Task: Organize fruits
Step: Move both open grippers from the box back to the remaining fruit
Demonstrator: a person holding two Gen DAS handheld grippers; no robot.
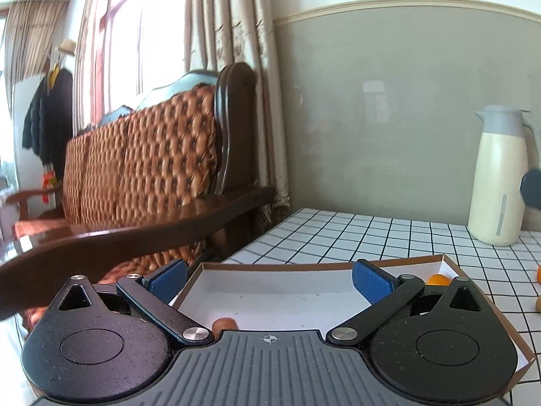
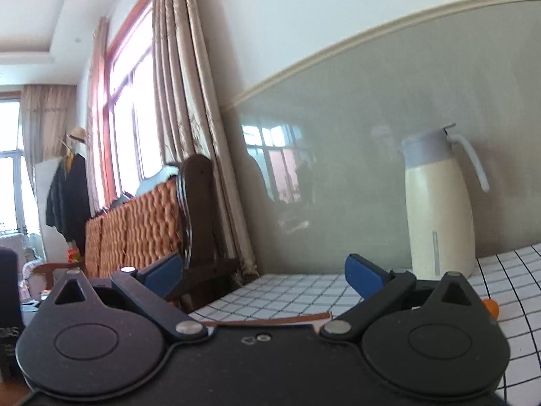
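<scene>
Small orange fruit [image 1: 438, 279] lies in white-lined box [image 1: 487, 308].

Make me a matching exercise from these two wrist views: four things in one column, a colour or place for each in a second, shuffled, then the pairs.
Things
1. jug
2. cardboard box
3. orange fruit
4. left gripper

Places or colours
A. inside the box, at its right side
B. cream body, grey top, standing by the wall
C. open, its blue pads apart over the box
D. brown rim, white inside, lying on the checked tabletop

Pairs: 1-B, 2-D, 3-A, 4-C
</scene>
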